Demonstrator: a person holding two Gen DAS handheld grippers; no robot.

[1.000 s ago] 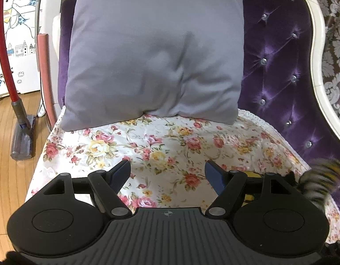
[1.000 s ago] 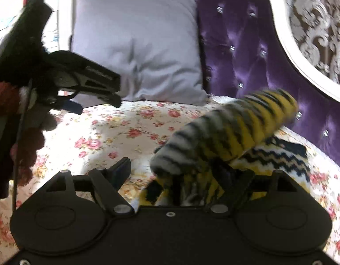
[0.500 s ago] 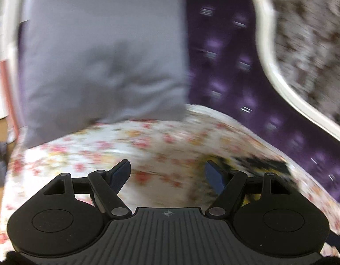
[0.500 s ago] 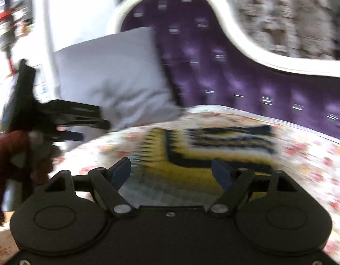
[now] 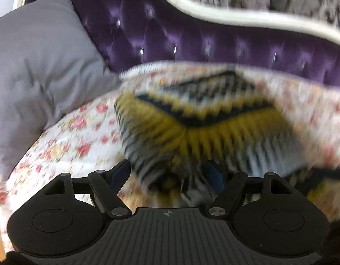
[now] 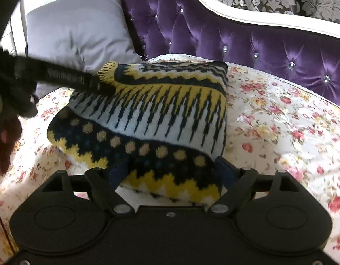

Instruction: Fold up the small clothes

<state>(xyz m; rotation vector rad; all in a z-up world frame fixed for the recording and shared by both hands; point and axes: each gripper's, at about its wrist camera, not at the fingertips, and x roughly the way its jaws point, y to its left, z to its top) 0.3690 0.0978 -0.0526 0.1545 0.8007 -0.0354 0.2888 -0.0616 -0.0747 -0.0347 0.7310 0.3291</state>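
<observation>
Knit sweater (image 6: pixel 152 119), yellow/black/white zigzag pattern, lies partly folded mid-frame on the floral cover (image 6: pixel 280 119) of the purple tufted sofa (image 6: pixel 269 44); grey pillow (image 6: pixel 77 28) upper left.

Right gripper (image 6: pixel 172 170), lower centre: jaws opening, sweater's near folded edge sits between them, pads look just clear of the knit, so released.

Left gripper (image 5: pixel 167 174), lower centre of its own view: jaws apart, blurred knit bunched between them, not visibly pinched (motion blur, low confidence). It also shows in the right view, its finger (image 6: pixel 66 78) reaching in from the left to the sweater's far corner.

Handling, judged: thick soft knit, light, floppy, not fragile, grippy against the pads; layers slide and spring back. Best held at folded edges or corners, pinching all layers.

Writing: embossed lettering on that finger, unreadable. No brand visible.
</observation>
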